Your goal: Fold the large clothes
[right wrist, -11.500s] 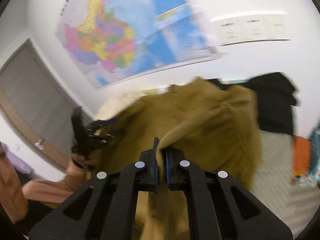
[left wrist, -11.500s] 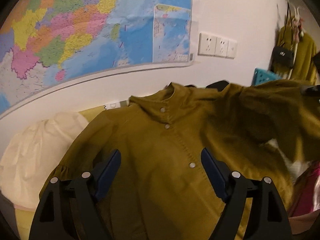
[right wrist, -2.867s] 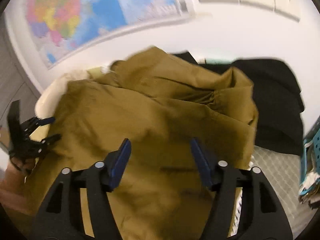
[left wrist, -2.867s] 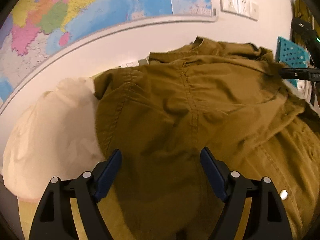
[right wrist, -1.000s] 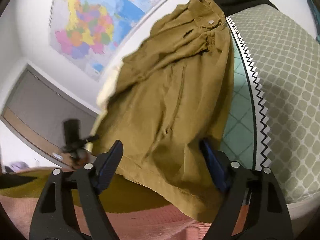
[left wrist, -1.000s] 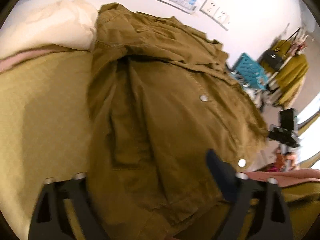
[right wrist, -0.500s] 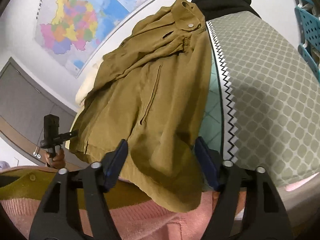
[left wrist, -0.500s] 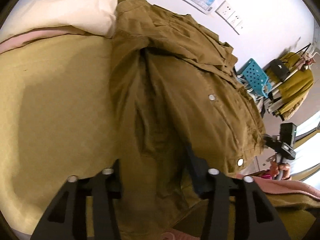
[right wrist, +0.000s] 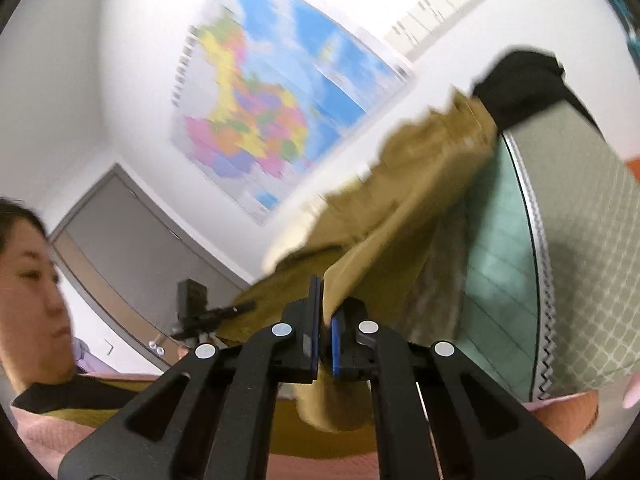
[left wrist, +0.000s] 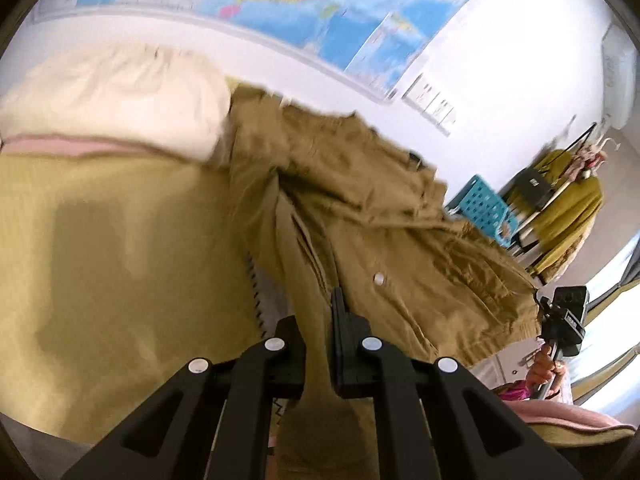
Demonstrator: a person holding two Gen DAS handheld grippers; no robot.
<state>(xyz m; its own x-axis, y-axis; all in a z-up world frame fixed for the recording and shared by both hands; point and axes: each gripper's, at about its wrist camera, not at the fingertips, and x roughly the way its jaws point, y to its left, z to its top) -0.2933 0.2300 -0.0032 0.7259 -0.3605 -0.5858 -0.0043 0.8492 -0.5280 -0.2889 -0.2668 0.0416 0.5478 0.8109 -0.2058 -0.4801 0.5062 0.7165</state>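
Note:
An olive-brown jacket point(left wrist: 380, 216) with snap buttons lies stretched across the bed. My left gripper point(left wrist: 320, 320) is shut on the jacket's near hem and lifts a fold of it. In the right wrist view, my right gripper point(right wrist: 325, 312) is shut on the other end of the jacket's hem point(right wrist: 400, 240), which rises off the bed. The right gripper also shows in the left wrist view point(left wrist: 564, 316) at the far right, and the left gripper shows in the right wrist view point(right wrist: 200, 316) at the left.
A yellow-green blanket point(left wrist: 120, 260) and a cream pillow point(left wrist: 112, 96) lie left of the jacket. A patterned grey-green cover point(right wrist: 560, 260) and a black garment point(right wrist: 520, 84) lie on the right. A map point(right wrist: 272, 108) hangs on the wall. A teal crate point(left wrist: 484, 208) and a clothes rack point(left wrist: 568, 200) stand beyond.
Both grippers were open over the jacket's near hem; now each has shut on the hem and lifted it. Both views have tilted up toward the wall.

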